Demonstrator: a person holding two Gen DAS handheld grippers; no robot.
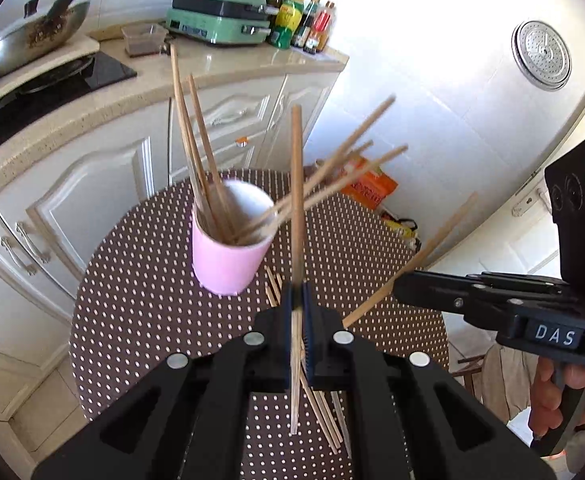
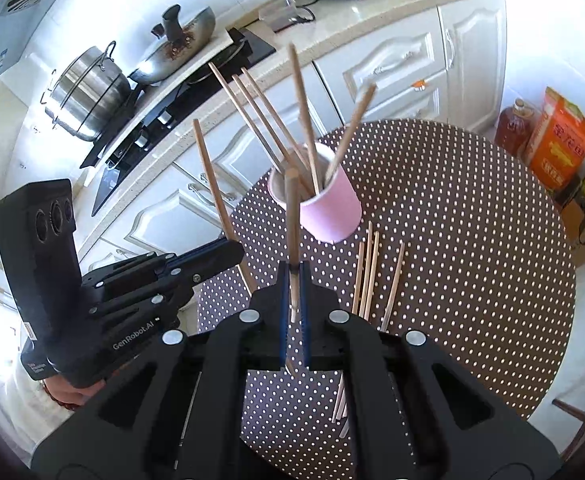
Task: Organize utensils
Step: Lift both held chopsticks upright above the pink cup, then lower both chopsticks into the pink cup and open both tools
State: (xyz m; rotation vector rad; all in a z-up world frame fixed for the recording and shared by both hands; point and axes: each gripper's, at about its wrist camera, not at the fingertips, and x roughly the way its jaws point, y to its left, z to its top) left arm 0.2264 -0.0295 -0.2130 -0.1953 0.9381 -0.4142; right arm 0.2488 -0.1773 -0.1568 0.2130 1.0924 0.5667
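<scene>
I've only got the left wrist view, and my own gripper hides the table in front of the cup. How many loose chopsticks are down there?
Observer: The right wrist view shows four chopsticks lying flat on the dotted table, just this side of the pink cup. A few more tips poke out under the right gripper.
Operator: Is the right one gripping cleanly?
Observer: Yes. Its jaws are shut on a single chopstick, pinched toward its lower end and standing roughly upright in front of the cup.
</scene>
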